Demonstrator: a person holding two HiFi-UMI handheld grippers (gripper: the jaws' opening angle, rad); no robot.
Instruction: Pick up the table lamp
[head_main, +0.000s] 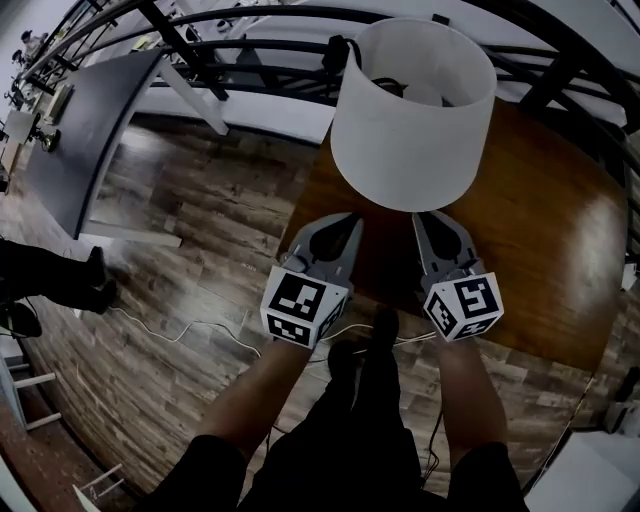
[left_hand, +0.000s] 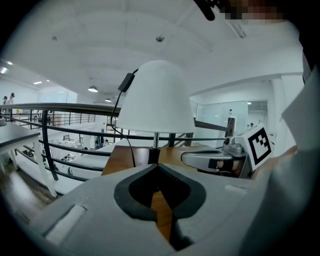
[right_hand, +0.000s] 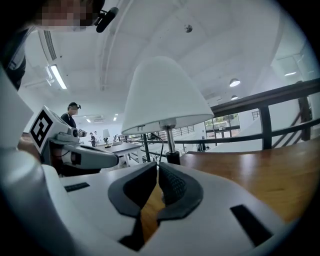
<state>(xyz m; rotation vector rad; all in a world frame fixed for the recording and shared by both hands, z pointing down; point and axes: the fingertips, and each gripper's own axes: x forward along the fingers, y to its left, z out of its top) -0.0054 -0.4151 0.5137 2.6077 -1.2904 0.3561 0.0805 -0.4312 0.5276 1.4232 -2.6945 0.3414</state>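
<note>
Matt white lampshade (head_main: 412, 115), shiny metal stem (right_hand: 170, 140), glossy wooden tabletop (head_main: 560, 250), matt wood-plank floor (head_main: 180, 270)

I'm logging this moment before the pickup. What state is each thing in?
Lamp: upright on the table, not held.
Left gripper: shut, empty, short of the lamp's stem.
Right gripper: shut, empty, short of the lamp's stem.
Table: bears the lamp.
</note>
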